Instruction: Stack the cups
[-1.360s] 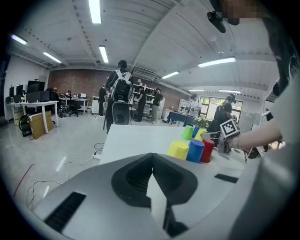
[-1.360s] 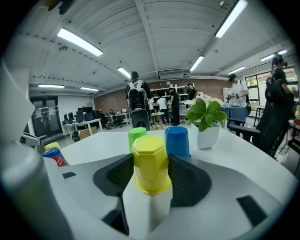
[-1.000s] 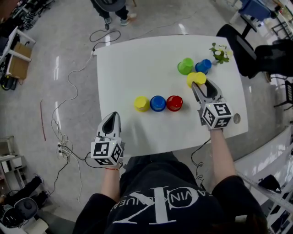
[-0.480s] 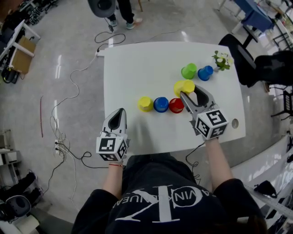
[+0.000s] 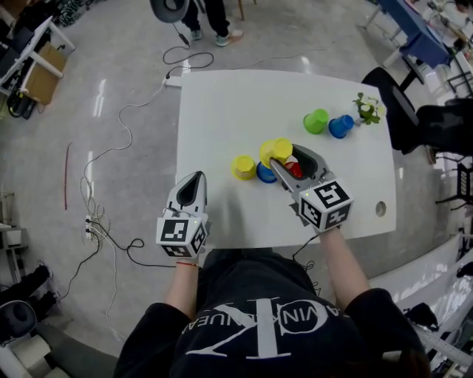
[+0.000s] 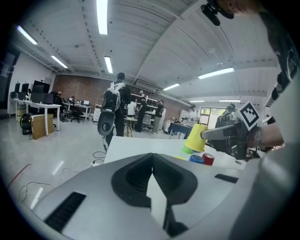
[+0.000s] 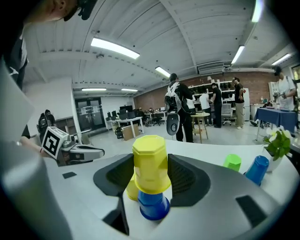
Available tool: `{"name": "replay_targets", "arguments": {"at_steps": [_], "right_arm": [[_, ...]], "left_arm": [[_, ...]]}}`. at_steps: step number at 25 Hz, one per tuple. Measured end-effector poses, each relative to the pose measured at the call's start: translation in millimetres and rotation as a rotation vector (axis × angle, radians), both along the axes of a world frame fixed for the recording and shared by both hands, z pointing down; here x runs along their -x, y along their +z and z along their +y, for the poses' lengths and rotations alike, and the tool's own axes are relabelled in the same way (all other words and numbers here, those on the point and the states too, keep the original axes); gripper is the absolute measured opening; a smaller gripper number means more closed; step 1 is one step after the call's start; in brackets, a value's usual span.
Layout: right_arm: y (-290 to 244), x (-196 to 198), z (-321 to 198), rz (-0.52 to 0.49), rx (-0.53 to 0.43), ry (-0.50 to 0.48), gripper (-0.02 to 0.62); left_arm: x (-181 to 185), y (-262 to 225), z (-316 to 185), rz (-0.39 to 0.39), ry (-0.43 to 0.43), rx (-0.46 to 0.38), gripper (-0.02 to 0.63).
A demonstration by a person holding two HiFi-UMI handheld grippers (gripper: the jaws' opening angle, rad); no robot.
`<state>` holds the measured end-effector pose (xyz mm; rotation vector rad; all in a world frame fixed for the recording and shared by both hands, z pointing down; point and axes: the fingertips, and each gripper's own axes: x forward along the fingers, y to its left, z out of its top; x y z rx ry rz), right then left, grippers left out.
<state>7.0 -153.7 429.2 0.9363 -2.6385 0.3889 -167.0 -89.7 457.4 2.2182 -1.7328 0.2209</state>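
My right gripper is shut on an upturned yellow cup, held a little above the white table. In the right gripper view this yellow cup hangs just over a blue cup, with a second yellow cup behind it. A row stands on the table: yellow cup, blue cup, and a red cup that is partly hidden by the jaws. My left gripper rests shut at the table's near left edge, holding nothing.
A green cup and another blue cup stand at the far right beside a small plant. Cables trail on the floor to the left. A person stands beyond the table.
My right gripper has carried the yellow cup leftward, from beside the green and blue cups to over the row's blue cup. The left gripper has stayed put.
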Motion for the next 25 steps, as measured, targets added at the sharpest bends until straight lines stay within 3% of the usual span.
{"name": "replay_targets", "arguments": {"at_steps": [9,25], "right_arm": [[14.0,29.7,18.0,0.050,0.030,-0.092,0.235],[26.3,36.6,22.1,0.092,0.026,-0.137,0.239]], "left_arm": [[14.3,-1.2,6.0,0.015,-0.040,-0.005,0.003],[15.8,3.7,10.8,0.037,-0.051,0.015,0.003]]}}
